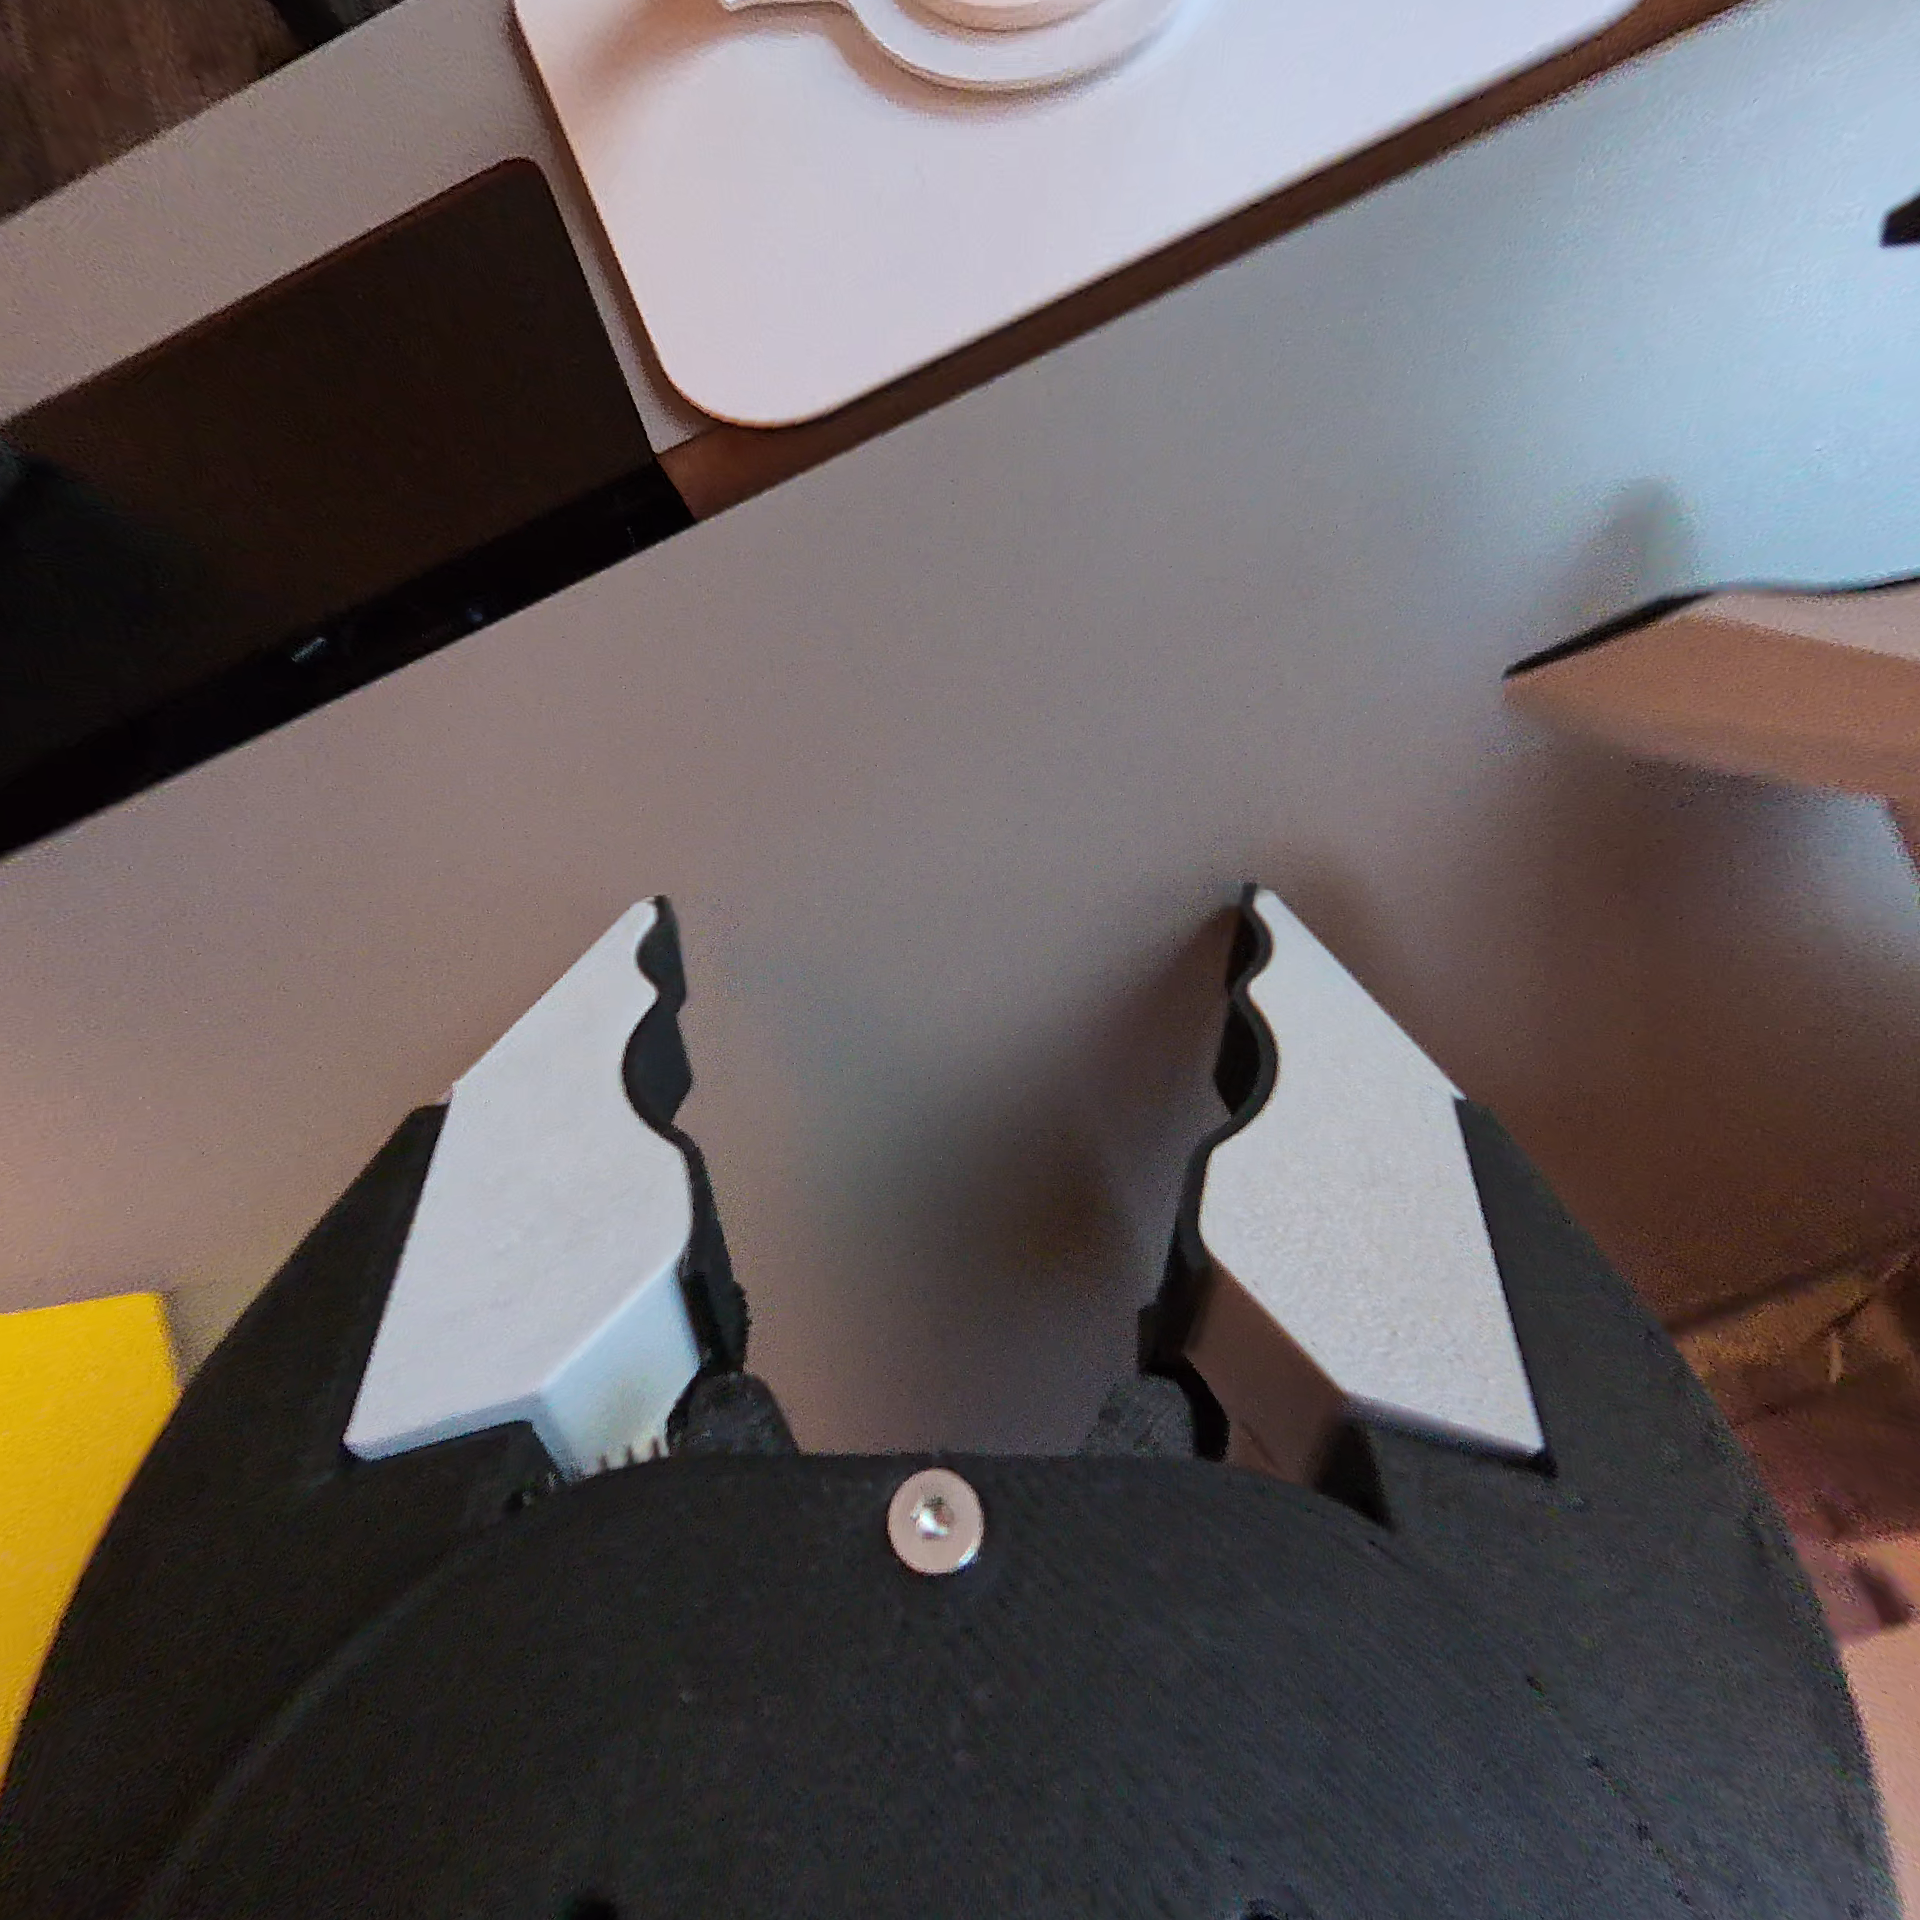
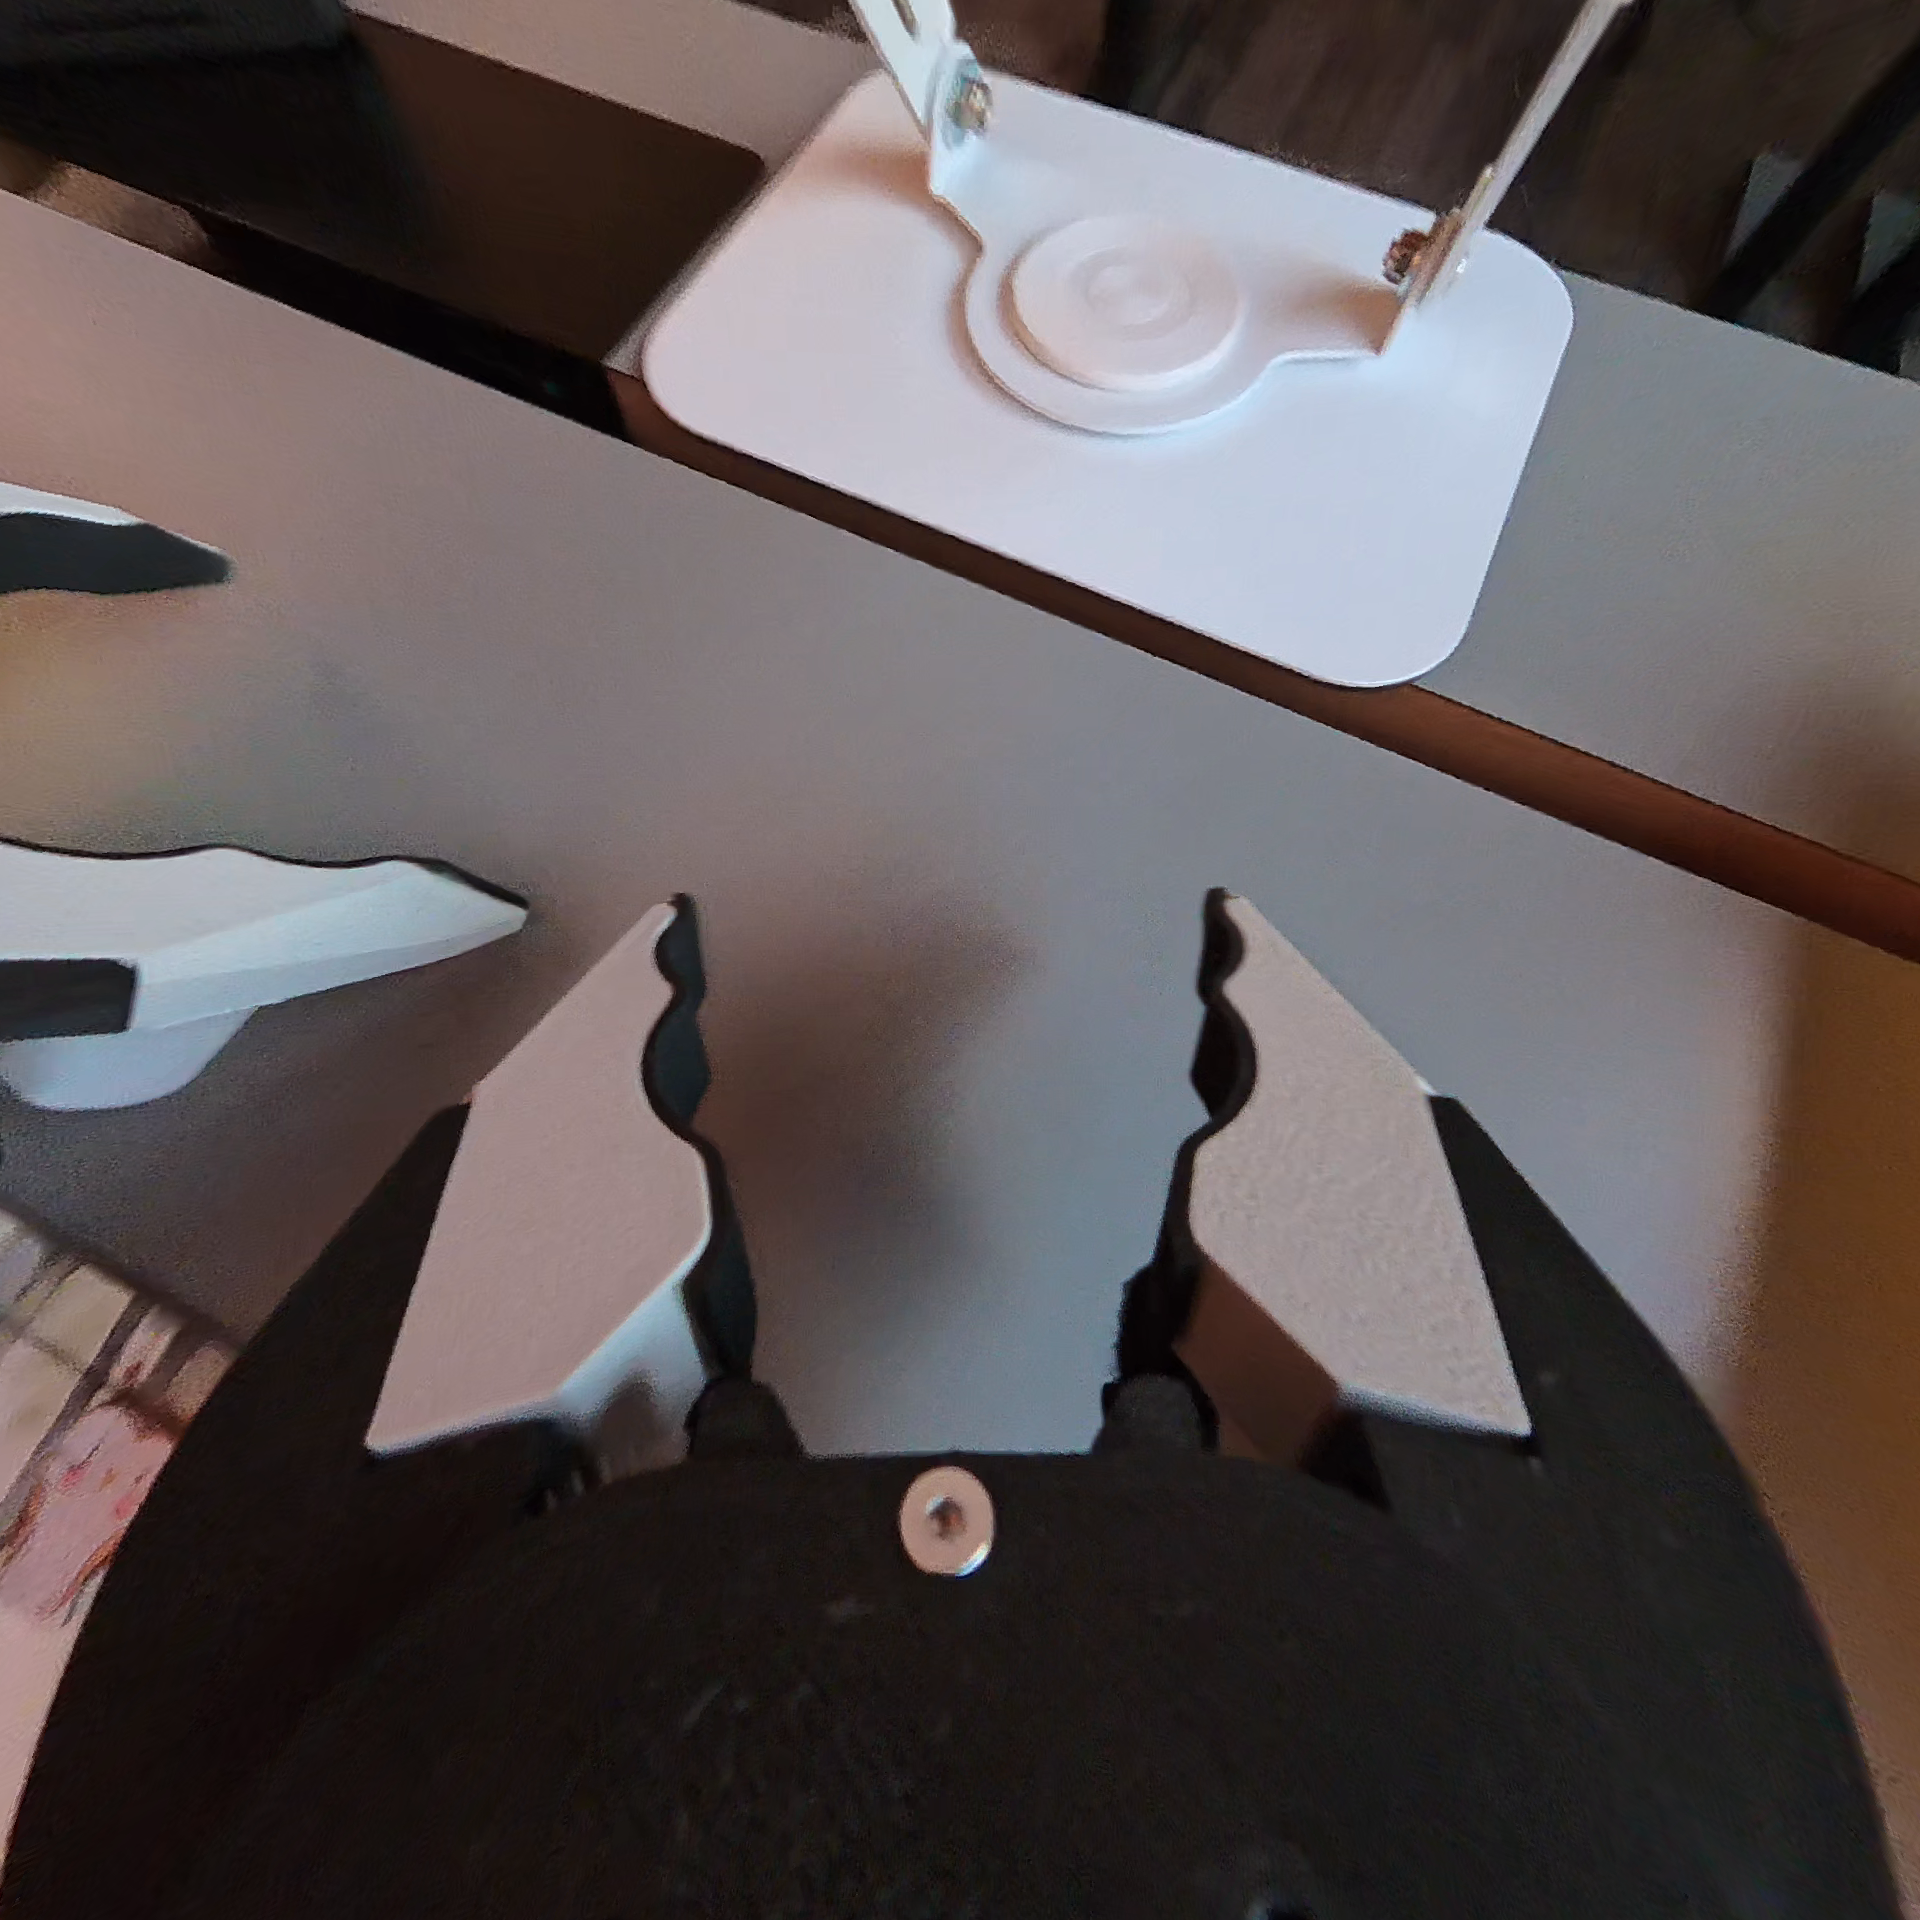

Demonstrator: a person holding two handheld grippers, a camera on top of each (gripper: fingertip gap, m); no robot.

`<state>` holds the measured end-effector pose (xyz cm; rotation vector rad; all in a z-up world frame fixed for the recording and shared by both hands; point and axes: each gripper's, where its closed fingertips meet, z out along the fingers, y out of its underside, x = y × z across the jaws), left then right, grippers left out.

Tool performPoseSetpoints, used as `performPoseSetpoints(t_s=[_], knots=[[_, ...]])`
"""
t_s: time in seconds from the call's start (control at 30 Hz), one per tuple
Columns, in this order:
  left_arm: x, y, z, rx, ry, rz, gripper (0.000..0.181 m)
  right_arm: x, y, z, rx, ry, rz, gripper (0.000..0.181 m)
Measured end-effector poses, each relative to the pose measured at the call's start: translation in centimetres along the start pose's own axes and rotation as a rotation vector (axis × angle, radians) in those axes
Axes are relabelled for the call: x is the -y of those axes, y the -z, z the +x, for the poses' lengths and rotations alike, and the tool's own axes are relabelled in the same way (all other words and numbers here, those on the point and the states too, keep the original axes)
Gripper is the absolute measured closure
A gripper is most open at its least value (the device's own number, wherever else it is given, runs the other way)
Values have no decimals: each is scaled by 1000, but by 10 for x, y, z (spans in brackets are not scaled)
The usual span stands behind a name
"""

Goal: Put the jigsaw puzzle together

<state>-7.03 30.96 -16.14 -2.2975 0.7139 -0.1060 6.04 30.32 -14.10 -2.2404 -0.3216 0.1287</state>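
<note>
The left gripper hangs over the grey table with its two fingers spread wide apart, nothing between them and nothing touching the pads. The right gripper is the same: fingers well apart, bare tabletop in the gap, nothing gripped.

The jigsaw puzzle shows only as a blurred printed patch at the lower left edge of the right wrist view, lying on the table beside and behind the right gripper's left finger, not between the fingers. In the left wrist view a similar blurred patch sits at the lower right, outside that gripper's right finger.

The left gripper's white fingertips reach in from the left of the right wrist view, just beside the right gripper. A white stand base rests at the table's far edge, and a yellow block sits at the lower left of the left wrist view
</note>
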Motion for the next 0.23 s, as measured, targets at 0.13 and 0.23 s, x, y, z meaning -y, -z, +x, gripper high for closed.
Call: performPoseSetpoints(t_s=[0.13, 0.23], knots=[[7, -18, -8, -10, 154, 50, 56, 2, -15, 10, -61, -12, -28, 68], [13, -25, -15, 17, 174, 65, 53, -2, -26, 13, -77, -76, -43, 57]])
